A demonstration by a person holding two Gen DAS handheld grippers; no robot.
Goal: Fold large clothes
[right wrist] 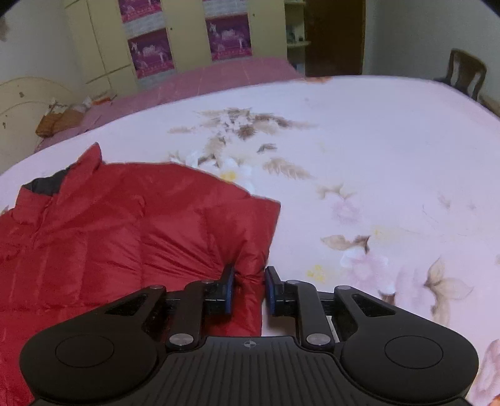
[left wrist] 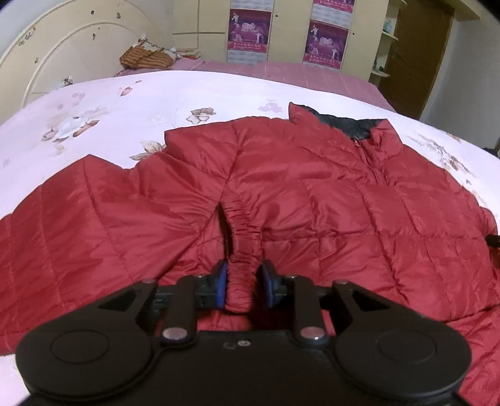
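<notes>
Bedroom, mid-fold: a red quilted jacket (left wrist: pixel 312 193) lies spread on a bed (left wrist: pixel 125 103) covered with a pale pink flowered sheet, its collar with the dark lining turned toward the far side. In the left wrist view, the left gripper (left wrist: pixel 243 285) has its blue-padded fingers (left wrist: pixel 222 287) on either side of a gathered elastic cuff (left wrist: pixel 242 250), the sleeve folded in across the body of the jacket; the pads sit against the cuff and pinch it. In the right wrist view, the right gripper (right wrist: pixel 248 289) is narrowed on the jacket's edge where it meets bare sheet, a bunched fold of red fabric caught between its pads. Cream wardrobes (right wrist: pixel 103 40) with purple posters (left wrist: pixel 249 28) stand behind, and a wooden chair (right wrist: pixel 465 75) beside the bed.
</notes>
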